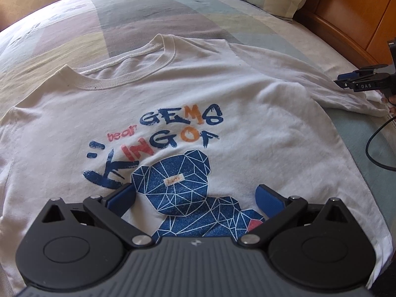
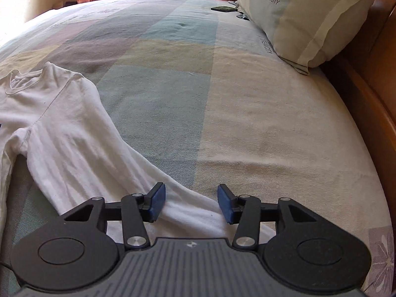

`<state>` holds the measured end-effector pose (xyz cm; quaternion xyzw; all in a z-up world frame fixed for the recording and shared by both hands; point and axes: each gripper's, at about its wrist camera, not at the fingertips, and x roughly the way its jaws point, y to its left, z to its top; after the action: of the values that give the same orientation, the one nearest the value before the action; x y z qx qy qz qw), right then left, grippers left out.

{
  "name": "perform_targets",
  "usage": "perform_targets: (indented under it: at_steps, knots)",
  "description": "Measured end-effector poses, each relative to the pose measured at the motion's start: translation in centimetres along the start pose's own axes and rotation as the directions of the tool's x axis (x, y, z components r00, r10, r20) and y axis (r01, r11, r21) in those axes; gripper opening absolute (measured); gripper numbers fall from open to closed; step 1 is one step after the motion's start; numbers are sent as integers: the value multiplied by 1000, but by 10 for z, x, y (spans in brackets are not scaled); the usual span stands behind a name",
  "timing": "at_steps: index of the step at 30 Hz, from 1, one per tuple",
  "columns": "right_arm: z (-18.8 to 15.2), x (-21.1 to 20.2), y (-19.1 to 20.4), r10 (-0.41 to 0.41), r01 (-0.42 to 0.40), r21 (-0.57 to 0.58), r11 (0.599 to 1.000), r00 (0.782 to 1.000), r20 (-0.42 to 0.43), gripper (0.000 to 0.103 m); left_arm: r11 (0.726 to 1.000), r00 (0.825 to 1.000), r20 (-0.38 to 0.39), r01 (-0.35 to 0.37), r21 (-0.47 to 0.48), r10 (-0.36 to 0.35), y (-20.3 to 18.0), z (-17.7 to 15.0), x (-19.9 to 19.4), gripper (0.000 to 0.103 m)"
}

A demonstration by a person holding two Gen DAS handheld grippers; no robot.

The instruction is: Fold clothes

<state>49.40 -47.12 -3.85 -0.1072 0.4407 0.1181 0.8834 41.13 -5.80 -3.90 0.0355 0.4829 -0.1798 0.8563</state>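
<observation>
A white T-shirt point(image 1: 188, 94) lies face up and spread flat on the bed, printed with a blue geometric bear and the words "GEMS KING OF". My left gripper point(image 1: 195, 194) hovers over the bear print with its jaws wide open and nothing held. In the right wrist view the shirt's sleeve point(image 2: 74, 148) stretches out toward the camera. My right gripper point(image 2: 191, 204) is open at the sleeve's end, the cloth lying between and below its blue pads point(image 2: 157, 201) without being pinched. The right gripper point(image 1: 346, 81) also shows at the sleeve tip in the left wrist view.
The patchwork bedspread point(image 2: 198, 86) covers the bed. A pillow point(image 2: 304, 17) leans at the far right against a wooden headboard point(image 2: 371, 104). A small dark object point(image 2: 222, 8) lies near the pillow. A black cable point(image 1: 371, 148) loops at the right edge.
</observation>
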Motion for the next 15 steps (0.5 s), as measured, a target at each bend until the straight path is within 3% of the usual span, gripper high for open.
perform_targets:
  at_steps: [3, 5, 9, 13, 15]
  knots:
    - [2, 0, 2, 22, -22, -29, 999, 1000, -9, 45, 1000, 1000, 2, -1, -2, 1, 0, 0, 0, 102]
    - [3, 0, 8, 16, -17, -64, 998, 1000, -10, 10, 1000, 1000, 2, -4, -1, 4, -1, 0, 0, 102]
    - [9, 1, 10, -72, 73, -69, 995, 997, 23, 5, 1000, 1000, -1, -2, 0, 2, 0, 0, 0, 102]
    - [17, -4, -7, -236, 229, 92, 969, 969, 72, 5, 1000, 1000, 0, 0, 1, 0, 1, 0, 0, 102]
    - [19, -16, -8, -185, 167, 164, 972, 978, 97, 10, 1000, 1000, 1, -1, 0, 1, 1, 0, 0, 102]
